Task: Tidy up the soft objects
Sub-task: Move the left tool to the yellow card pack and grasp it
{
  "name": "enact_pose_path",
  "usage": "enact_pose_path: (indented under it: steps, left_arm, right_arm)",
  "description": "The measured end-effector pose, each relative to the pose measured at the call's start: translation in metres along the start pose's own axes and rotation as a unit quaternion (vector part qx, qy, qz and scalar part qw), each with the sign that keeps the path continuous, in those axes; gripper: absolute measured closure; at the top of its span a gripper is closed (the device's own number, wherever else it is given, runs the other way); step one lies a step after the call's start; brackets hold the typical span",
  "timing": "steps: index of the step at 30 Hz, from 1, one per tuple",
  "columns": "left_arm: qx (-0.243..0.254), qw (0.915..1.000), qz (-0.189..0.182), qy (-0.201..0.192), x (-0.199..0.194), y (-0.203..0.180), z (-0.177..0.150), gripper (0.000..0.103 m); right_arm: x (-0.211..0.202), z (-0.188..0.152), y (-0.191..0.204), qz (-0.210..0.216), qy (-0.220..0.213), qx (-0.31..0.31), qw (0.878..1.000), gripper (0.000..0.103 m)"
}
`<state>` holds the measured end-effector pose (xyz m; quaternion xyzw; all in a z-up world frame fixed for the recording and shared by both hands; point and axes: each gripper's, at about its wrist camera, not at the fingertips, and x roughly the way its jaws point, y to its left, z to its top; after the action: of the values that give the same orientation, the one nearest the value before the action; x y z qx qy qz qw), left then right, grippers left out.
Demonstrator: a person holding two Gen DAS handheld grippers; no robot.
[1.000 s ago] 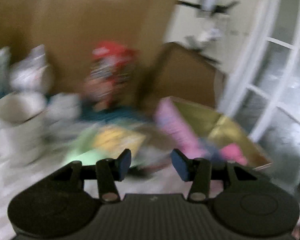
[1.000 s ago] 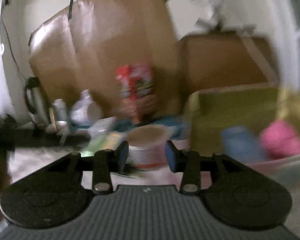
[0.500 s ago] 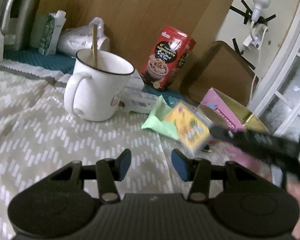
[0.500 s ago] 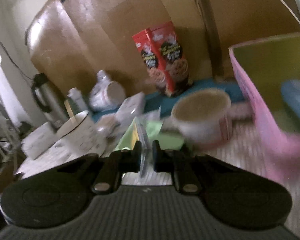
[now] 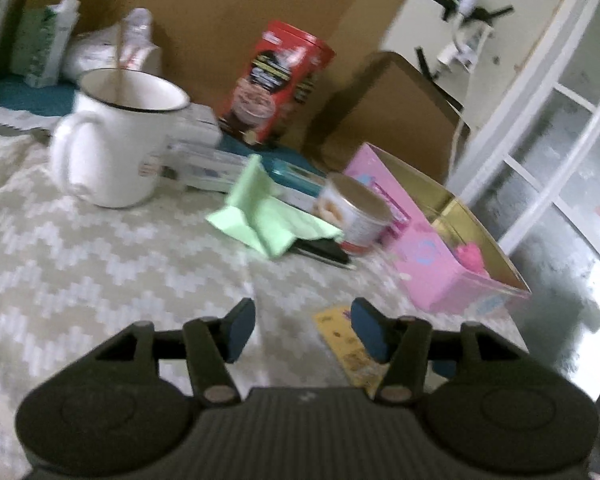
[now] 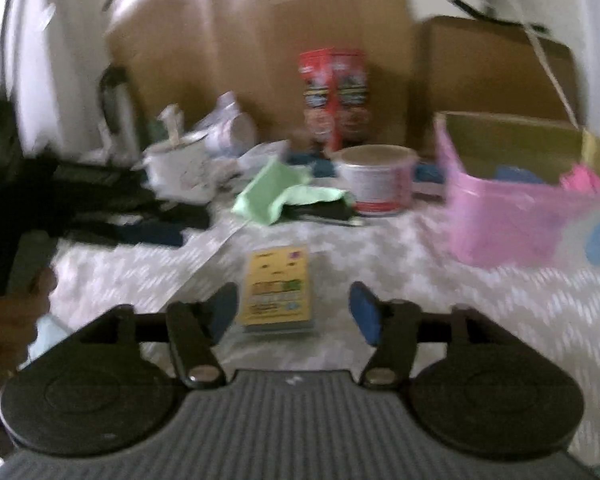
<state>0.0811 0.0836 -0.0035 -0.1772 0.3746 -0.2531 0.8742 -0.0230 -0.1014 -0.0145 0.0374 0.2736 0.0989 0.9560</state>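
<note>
The left hand-held gripper [image 5: 303, 332] hangs with jaws apart above the patterned desk [image 5: 100, 280]. A yellow packet [image 5: 342, 340] lies beneath its right finger. Ahead sit a green cloth [image 5: 268, 220], a white mug [image 5: 116, 140] ahead-left, and a pink box [image 5: 432, 268] ahead-right.

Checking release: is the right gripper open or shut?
Open. The right gripper has its fingers spread wide, and the yellow packet lies flat on the cloth between them.

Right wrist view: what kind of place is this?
Probably a lived-in home room, not a lab. A white enamel mug and red snack box stand on a chevron-patterned cloth, with a pink storage box and cardboard sheets against the wall.
</note>
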Motion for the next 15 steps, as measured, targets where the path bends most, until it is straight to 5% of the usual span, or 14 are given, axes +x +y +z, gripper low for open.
enact_pose_path:
  steps: [3, 7, 8, 15]
  left_arm:
    - [0.018, 0.9997, -0.007, 0.014, 0.006, -0.016, -0.003, 0.038]
    - [0.050, 0.9980, 0.009, 0.038, 0.018, -0.039, -0.008, 0.038]
    - [0.055, 0.9973, 0.014, 0.046, 0.021, -0.044, -0.010, 0.038]
    - [0.067, 0.9932, 0.021, 0.093, 0.040, -0.065, -0.029, 0.038]
  right_arm:
    - [0.015, -0.004, 0.007, 0.002, 0.015, -0.017, 1.000, 0.032]
    - [0.028, -0.013, 0.005, -0.018, 0.024, -0.030, 0.999, 0.037]
    - [0.026, -0.015, 0.003, -0.017, 0.019, -0.030, 0.999, 0.045]
    - [0.007, -0.027, -0.005, -0.001, 0.001, -0.013, 1.000, 0.045]
